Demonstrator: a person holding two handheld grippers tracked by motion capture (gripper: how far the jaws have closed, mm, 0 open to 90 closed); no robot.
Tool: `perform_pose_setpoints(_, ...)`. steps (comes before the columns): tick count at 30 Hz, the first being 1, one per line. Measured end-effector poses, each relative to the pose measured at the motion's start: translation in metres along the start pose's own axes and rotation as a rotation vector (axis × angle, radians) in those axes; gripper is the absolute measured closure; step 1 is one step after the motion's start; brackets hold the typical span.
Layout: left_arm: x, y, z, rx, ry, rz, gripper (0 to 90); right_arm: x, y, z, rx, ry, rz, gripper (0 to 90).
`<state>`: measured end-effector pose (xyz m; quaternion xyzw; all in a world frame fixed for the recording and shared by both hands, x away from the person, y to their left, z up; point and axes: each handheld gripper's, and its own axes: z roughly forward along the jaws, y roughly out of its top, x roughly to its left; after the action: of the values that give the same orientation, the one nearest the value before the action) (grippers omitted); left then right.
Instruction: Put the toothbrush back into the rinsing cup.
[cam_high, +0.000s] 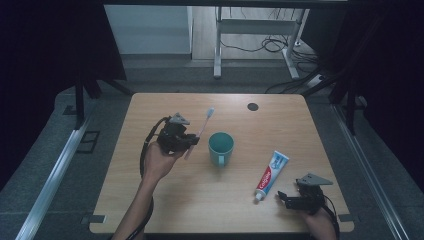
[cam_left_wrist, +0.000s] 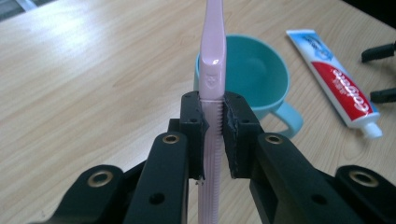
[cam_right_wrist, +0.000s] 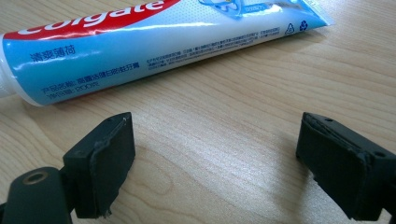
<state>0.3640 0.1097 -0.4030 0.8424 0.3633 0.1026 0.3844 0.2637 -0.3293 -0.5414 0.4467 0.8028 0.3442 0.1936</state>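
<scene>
Red-and-white "Colgate" toothpaste tube (cam_right_wrist: 154, 42)

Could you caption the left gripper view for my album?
Left gripper clamps a pink toothbrush before a teal mug.

Showing a left gripper (cam_high: 192, 141) built in matte black — blocky body, grey three-cornered plate on top, black cable looping back along the forearm. Carrying brass-ringed screw holes along both black jaw arms, with dark rubbery pads (cam_left_wrist: 237, 135) on the inner faces, slightly frayed at the edges. Matching it, a right gripper (cam_high: 283, 197) in the same black, wearing the same grey plate and trailing a dark cable. Showing squared pads (cam_right_wrist: 109, 161) with worn, lifting corners — a brass-lined hole in the arm below. Wearing no sleeves, forearms bare.
</scene>
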Motion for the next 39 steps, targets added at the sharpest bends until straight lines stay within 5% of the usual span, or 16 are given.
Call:
perform_pose_setpoints(15,-0.011,0.023,0.002,-0.088,-0.013,0.013,79.4,0.000,0.000,0.000,0.000,0.000,0.000,11.3)
perform_pose_setpoints(39,-0.024,0.044,0.038,-0.152,-0.025,0.030,79.4,0.000,0.000,0.000,0.000,0.001,0.000,11.3)
